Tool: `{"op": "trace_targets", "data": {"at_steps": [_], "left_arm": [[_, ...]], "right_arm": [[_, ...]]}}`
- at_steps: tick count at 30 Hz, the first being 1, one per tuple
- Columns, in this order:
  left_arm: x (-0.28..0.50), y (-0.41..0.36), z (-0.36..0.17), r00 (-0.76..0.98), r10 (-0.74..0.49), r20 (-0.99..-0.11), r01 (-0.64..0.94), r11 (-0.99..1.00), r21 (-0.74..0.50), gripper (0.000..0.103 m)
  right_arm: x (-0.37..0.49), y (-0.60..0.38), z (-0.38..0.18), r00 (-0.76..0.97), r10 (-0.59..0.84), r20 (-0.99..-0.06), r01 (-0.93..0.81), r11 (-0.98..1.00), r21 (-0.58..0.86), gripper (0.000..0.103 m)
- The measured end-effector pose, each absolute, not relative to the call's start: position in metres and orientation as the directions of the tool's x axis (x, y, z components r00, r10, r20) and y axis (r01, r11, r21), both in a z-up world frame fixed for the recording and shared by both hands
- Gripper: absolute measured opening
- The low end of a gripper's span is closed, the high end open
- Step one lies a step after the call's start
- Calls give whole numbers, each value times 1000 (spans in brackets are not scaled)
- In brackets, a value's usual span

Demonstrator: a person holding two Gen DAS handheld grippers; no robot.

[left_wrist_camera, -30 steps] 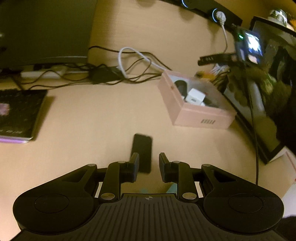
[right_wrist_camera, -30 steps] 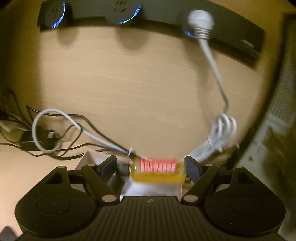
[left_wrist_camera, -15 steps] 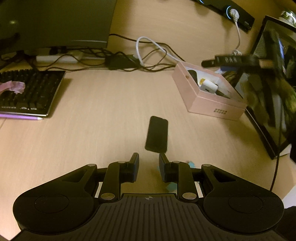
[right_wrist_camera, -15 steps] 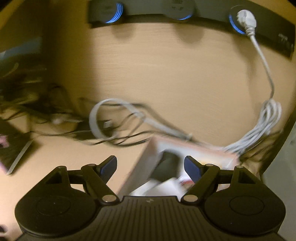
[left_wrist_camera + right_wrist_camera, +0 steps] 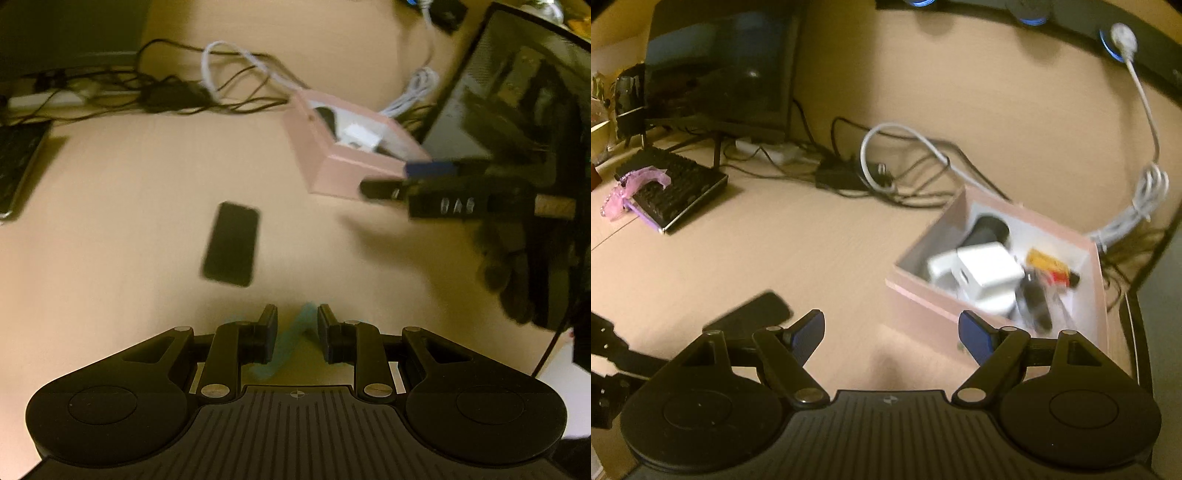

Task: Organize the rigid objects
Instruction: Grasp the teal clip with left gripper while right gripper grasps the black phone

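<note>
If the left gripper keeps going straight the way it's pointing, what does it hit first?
Most likely the teal object lying on the desk between the left gripper's narrowly parted fingers; beyond it lies the black phone. Blur makes depth uncertain.

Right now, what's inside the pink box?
The pink box holds a white charger block, a round black thing, a dark bottle and a yellow-and-red item. Whatever lies beneath them is covered.
</note>
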State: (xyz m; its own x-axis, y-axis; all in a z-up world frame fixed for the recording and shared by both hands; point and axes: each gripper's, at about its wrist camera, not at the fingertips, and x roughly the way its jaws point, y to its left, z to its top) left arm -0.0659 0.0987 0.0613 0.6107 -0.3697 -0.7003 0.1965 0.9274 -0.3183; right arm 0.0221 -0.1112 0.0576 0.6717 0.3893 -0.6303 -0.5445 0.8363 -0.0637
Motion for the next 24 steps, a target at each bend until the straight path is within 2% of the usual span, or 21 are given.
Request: {"op": "trace_targets", "data": {"at_steps": [5, 8, 12, 16, 20, 24], "left_arm": [[-65, 108, 71, 653, -346, -674, 106, 923, -371, 26], [-71, 126, 78, 694, -230, -683, 19, 953, -302, 26], [-79, 161, 74, 705, -133, -697, -147, 933, -328, 26], [-89, 177, 71, 680, -50, -731, -244, 925, -290, 26], [-96, 179, 73, 658, -1, -753, -269, 934, -236, 26], [-98, 172, 82, 660, -23, -751, -234, 944, -234, 26]], "right_arm": [[13, -120, 41, 601, 421, -679, -550, 835, 31, 80], [2, -108, 39, 556, 462, -691, -597, 801, 55, 80], [-10, -80, 38, 506, 498, -704, -657, 752, 60, 80], [-9, -42, 33, 477, 499, -723, -691, 721, 41, 80], [12, -13, 18, 441, 479, -759, -621, 773, 127, 82], [22, 13, 12, 472, 480, -739, -643, 762, 84, 80]]}}
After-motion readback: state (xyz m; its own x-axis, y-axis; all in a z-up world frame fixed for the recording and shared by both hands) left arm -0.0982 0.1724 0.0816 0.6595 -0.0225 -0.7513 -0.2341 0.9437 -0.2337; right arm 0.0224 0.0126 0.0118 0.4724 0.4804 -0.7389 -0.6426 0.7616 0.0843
